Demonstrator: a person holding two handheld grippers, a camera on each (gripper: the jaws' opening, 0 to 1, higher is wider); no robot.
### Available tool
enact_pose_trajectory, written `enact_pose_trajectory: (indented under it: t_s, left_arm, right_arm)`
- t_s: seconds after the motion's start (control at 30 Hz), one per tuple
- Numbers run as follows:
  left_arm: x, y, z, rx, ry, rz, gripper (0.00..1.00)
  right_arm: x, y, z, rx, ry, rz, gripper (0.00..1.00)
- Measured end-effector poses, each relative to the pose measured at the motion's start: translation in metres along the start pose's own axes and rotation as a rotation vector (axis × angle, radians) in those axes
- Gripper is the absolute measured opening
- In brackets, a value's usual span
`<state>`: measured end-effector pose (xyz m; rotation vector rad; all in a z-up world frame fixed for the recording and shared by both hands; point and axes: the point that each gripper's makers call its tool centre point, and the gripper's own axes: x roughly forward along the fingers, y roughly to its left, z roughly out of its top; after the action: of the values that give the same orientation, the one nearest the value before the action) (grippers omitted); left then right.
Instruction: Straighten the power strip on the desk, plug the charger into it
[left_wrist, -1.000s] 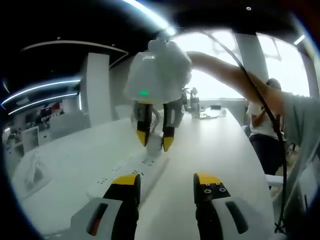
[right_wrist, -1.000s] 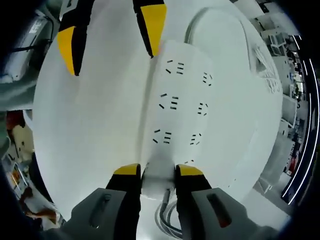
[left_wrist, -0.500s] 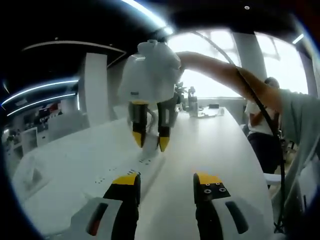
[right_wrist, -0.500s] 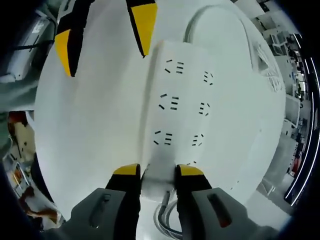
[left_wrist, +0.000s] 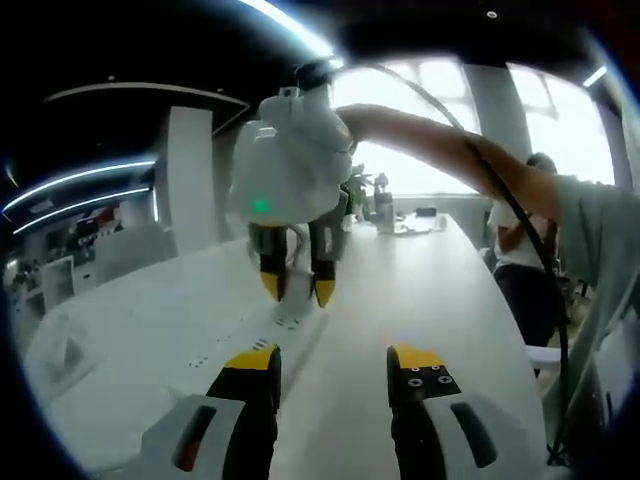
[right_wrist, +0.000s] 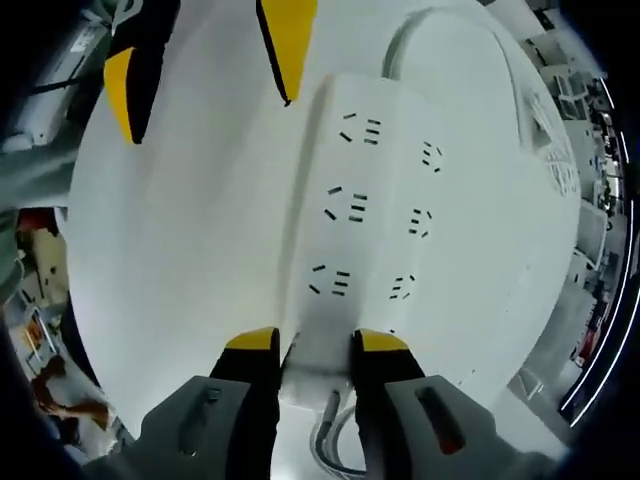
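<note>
The right gripper (right_wrist: 304, 345) is clenched on the near end of the power strip (right_wrist: 365, 215), whose long axis runs toward the frame's top, where the left gripper (right_wrist: 205, 60) hangs spread and empty.

Power strip (right_wrist: 365, 215) flat on the desk (right_wrist: 180, 230), running lengthwise away in the right gripper view, near end between the jaws of the right gripper (right_wrist: 318, 345), cable (right_wrist: 335, 445) trailing off that end toward the desk edge. Second cable (right_wrist: 400, 45) curving away from the far end. Left gripper (right_wrist: 205, 55) beyond, one jaw at the strip's far corner, the other over bare desk beside it. In the left gripper view, right gripper (left_wrist: 297, 290) standing on the strip (left_wrist: 265, 345), ahead of the left gripper (left_wrist: 335, 365); a person (left_wrist: 525, 260) at the desk's right side.
</note>
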<state>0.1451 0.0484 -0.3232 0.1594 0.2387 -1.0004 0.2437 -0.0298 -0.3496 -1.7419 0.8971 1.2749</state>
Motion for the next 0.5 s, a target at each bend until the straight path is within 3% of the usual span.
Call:
enact_pose_trajectory:
  t_s: [0.1,0.3,0.5]
  left_arm:
    - [-0.0008,0.0002,0.0007,-0.003,-0.005,0.001,0.44]
    - [0.0001,-0.0003,-0.0012,-0.001,0.003,0.000,0.44]
    - [0.0019,-0.0008,-0.0021,0.000,0.008,-0.001,0.44]
  right_arm:
    - [-0.0001,-0.0006,0.0006,0.020,-0.037,-0.005,0.26]
    - [0.0017,0.0001,0.0009,0.029,0.005,-0.013,0.27]
    - [0.0015,-0.0012,-0.0013,0.047,-0.009,-0.064,0.28]
